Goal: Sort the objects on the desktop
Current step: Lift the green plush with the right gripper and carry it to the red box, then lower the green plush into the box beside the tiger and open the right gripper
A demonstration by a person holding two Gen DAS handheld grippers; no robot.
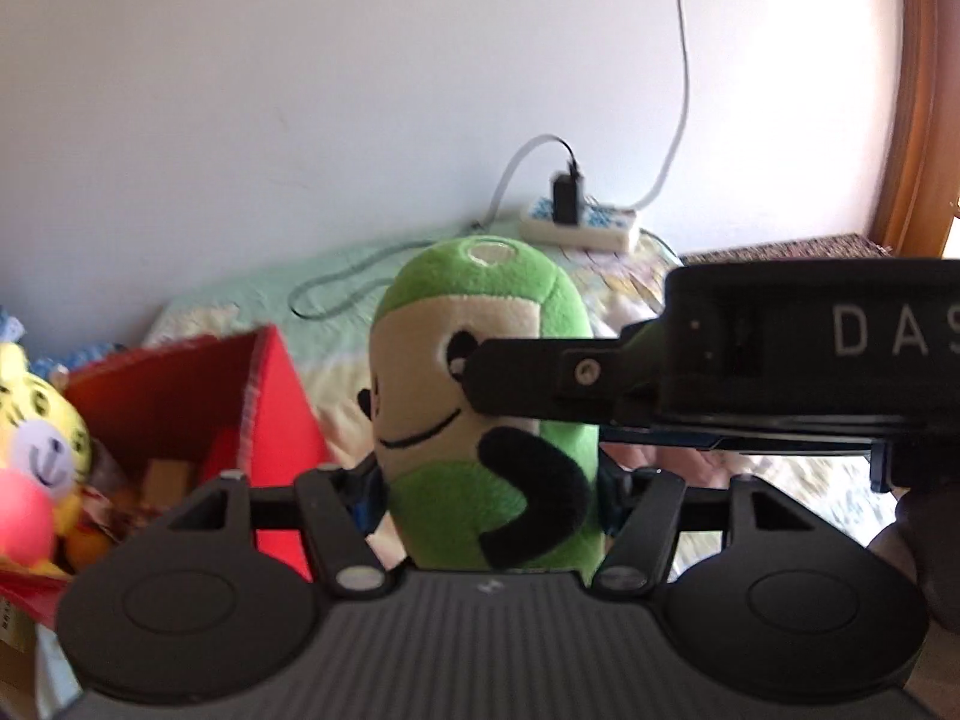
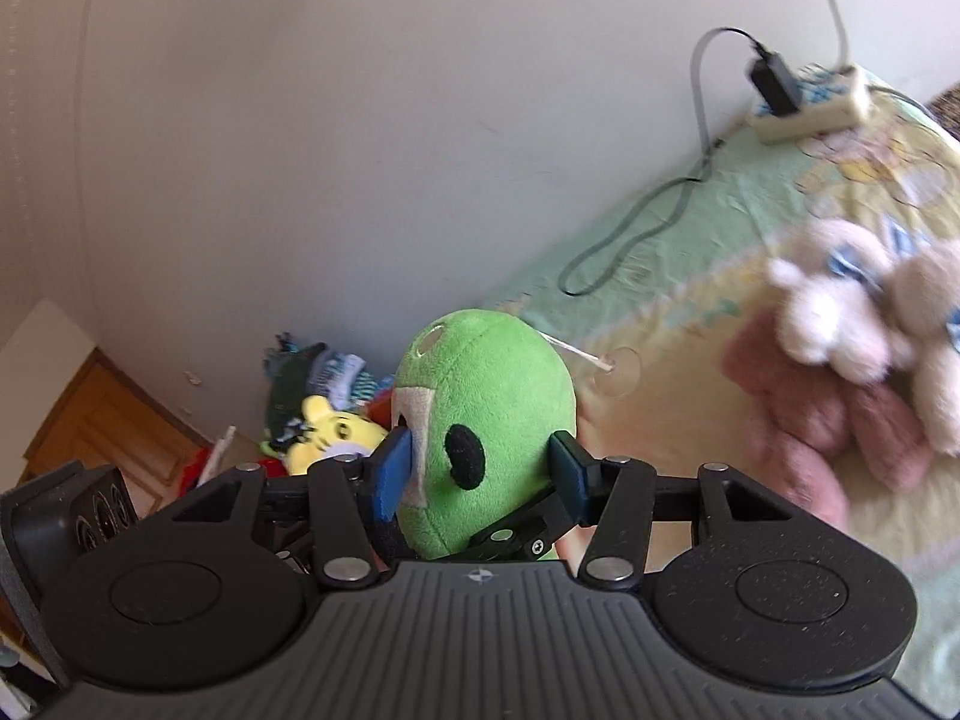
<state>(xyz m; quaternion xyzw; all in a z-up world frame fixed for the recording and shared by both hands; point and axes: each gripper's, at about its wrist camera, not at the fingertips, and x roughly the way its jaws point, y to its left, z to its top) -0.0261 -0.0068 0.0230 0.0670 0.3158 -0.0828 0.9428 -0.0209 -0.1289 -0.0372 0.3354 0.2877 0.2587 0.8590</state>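
My plush (image 1: 480, 396) is green and cream with black arms; lower left, a red box (image 1: 198, 396) and yellow tiger (image 1: 42, 426).

Both wrist views closely face the green plush toy (image 1: 486, 408), seemingly from different sides.

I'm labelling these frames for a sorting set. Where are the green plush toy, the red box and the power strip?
green plush toy (image 1: 480, 396), left wrist view, on its cream face.
red box (image 1: 282, 414), left wrist view, on its outer wall.
power strip (image 2: 810, 108), right wrist view, on its casing.
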